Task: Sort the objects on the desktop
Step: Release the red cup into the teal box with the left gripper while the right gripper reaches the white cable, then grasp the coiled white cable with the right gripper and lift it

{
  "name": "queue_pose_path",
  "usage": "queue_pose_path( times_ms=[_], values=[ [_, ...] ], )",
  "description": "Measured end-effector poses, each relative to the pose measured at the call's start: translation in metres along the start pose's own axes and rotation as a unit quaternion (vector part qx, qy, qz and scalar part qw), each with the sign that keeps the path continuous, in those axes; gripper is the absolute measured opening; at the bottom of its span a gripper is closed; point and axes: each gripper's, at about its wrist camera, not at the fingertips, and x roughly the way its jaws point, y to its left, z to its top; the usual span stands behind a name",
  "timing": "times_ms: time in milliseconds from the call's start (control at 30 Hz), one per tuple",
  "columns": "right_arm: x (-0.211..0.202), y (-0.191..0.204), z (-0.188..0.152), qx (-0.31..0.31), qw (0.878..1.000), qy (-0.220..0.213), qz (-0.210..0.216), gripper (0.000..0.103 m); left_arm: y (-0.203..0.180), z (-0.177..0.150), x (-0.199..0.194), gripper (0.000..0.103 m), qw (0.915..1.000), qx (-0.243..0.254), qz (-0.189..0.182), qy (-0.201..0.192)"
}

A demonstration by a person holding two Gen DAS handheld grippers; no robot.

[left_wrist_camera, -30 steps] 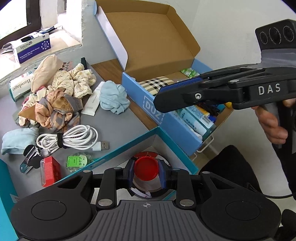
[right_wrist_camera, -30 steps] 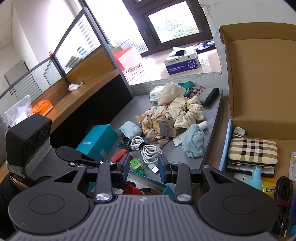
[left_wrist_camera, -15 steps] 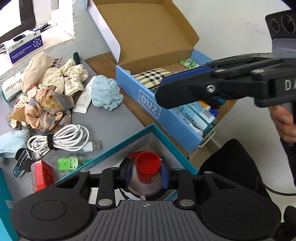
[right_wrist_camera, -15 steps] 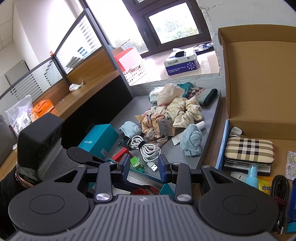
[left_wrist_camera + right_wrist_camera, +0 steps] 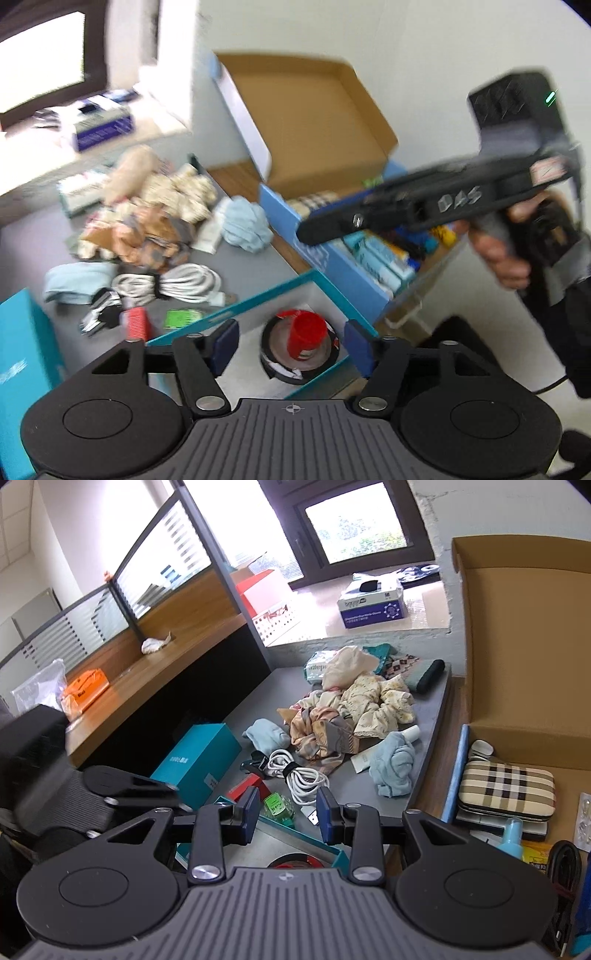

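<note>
Our left gripper's fingers (image 5: 226, 341) stand wide apart and empty, the red cup (image 5: 306, 336) tipped between and just beyond them in the teal tray (image 5: 258, 302), light and stiff, so we'd pinch its wall.
</note>
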Motion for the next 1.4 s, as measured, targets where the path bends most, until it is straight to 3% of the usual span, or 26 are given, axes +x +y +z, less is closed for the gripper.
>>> queue_pose_path(
  times_ms=[133, 300, 400, 500, 733, 1000, 1133, 1400],
  values=[
    [0.014, 0.008, 0.003, -0.013, 1.0, 0.015, 0.001, 0.05, 0.008, -0.017, -0.026, 0.068, 0.9972, -0.032, 0.02, -0.064],
    [0.036, 0.021, 0.009, -0.035, 0.999, 0.039, 0.002, 0.053, 0.005, -0.034, -0.031, 0.068, 0.9931, -0.029, 0.069, -0.091],
    [0.05, 0.03, 0.015, -0.058, 0.997, 0.06, -0.004, 0.064, 0.001, -0.039, -0.031, 0.073, 0.9903, -0.014, 0.093, -0.102],
    [0.064, 0.035, 0.02, -0.081, 0.993, 0.082, -0.02, 0.064, -0.003, -0.045, -0.032, 0.073, 0.9867, 0.001, 0.117, -0.113],
    [0.103, 0.049, 0.031, -0.161, 0.974, 0.145, -0.072, 0.064, -0.004, -0.055, -0.047, 0.073, 0.9823, -0.001, 0.117, -0.146],
    [0.156, 0.066, 0.039, -0.235, 0.944, 0.205, -0.103, 0.062, -0.011, -0.07, -0.062, 0.084, 0.9813, -0.003, 0.062, -0.182],
    [0.178, 0.064, 0.04, -0.243, 0.938, 0.221, -0.114, 0.051, -0.008, -0.08, -0.067, 0.084, 0.9813, -0.013, 0.04, -0.188],
    [0.201, 0.066, 0.042, -0.252, 0.931, 0.231, -0.128, 0.049, -0.004, -0.098, -0.075, 0.085, 0.9778, -0.009, -0.007, -0.209]
  ],
)
